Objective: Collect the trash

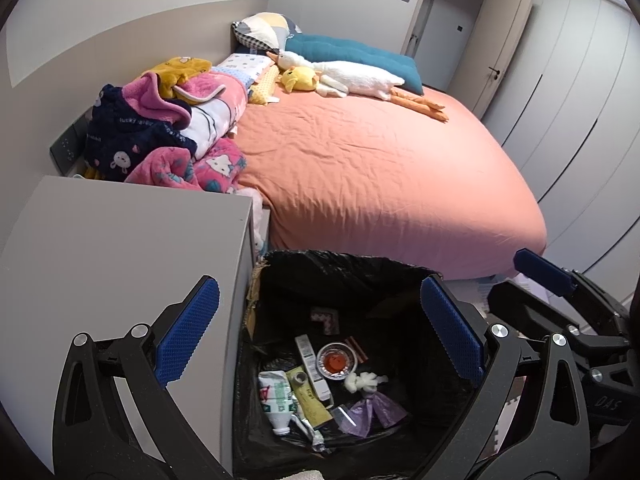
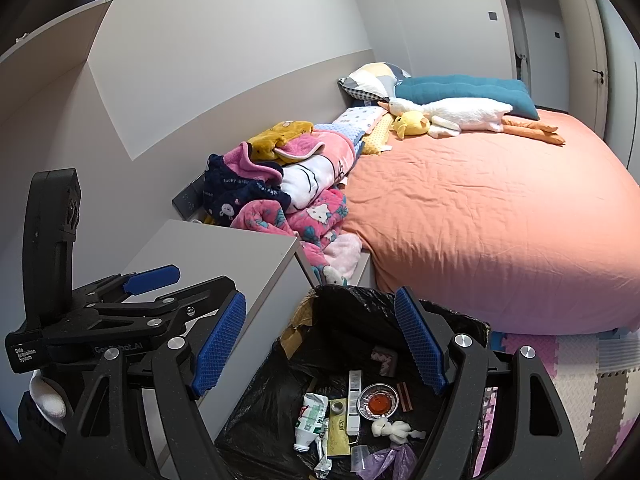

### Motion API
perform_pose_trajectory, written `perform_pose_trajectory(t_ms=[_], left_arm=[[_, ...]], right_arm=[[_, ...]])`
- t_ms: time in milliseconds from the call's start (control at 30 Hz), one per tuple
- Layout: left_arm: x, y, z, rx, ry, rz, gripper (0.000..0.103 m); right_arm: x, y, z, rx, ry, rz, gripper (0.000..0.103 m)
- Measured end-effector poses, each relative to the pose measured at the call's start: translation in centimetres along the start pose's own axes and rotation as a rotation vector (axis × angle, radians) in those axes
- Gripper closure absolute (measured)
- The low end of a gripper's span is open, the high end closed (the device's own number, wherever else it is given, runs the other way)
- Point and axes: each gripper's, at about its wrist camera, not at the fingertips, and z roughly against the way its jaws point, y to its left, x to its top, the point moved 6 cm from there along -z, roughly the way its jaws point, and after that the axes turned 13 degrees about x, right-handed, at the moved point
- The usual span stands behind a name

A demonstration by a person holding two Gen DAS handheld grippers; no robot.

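A cardboard bin lined with a black bag (image 1: 340, 268) stands between the nightstand and the bed. Inside lie a crushed plastic bottle (image 1: 280, 400), a foil cup with red residue (image 1: 336, 360), a white tissue wad (image 1: 364, 382), a purple plastic scrap (image 1: 376, 408) and some small cartons. My left gripper (image 1: 320, 328) hangs open over the bin with nothing between its blue pads. My right gripper (image 2: 320, 342) is likewise open and empty above the bin (image 2: 460, 320). One blue pad (image 1: 544, 270) of the right gripper shows at the right edge of the left wrist view.
A grey nightstand (image 1: 120, 240) stands left of the bin. Behind it is a bed with an orange sheet (image 1: 380, 168), a pile of pink and navy clothes (image 1: 168, 132) and a plush goose (image 1: 352, 76). Wardrobe doors (image 1: 580, 120) line the right. Foam mats (image 2: 580, 360) cover the floor.
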Motion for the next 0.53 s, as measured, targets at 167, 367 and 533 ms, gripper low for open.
perform_pose_trajectory(t_ms=[167,367,533], left_arm=[[0.15,0.26,0.52,0.022,-0.078,-0.003,0.006],[0.58,0.51,0.64,0.011,-0.094,0.016,0.006],[0.55,0.81,0.68,0.023,-0.089,0.029,0.006]], right_arm=[[0.17,-0.01,-0.08,-0.002,0.001,0.0,0.026],[0.4,-0.38,-0.15,-0.001,0.0,-0.001,0.026],[0.42,-0.41,-0.17,0.0,0.001,-0.001,0.026]])
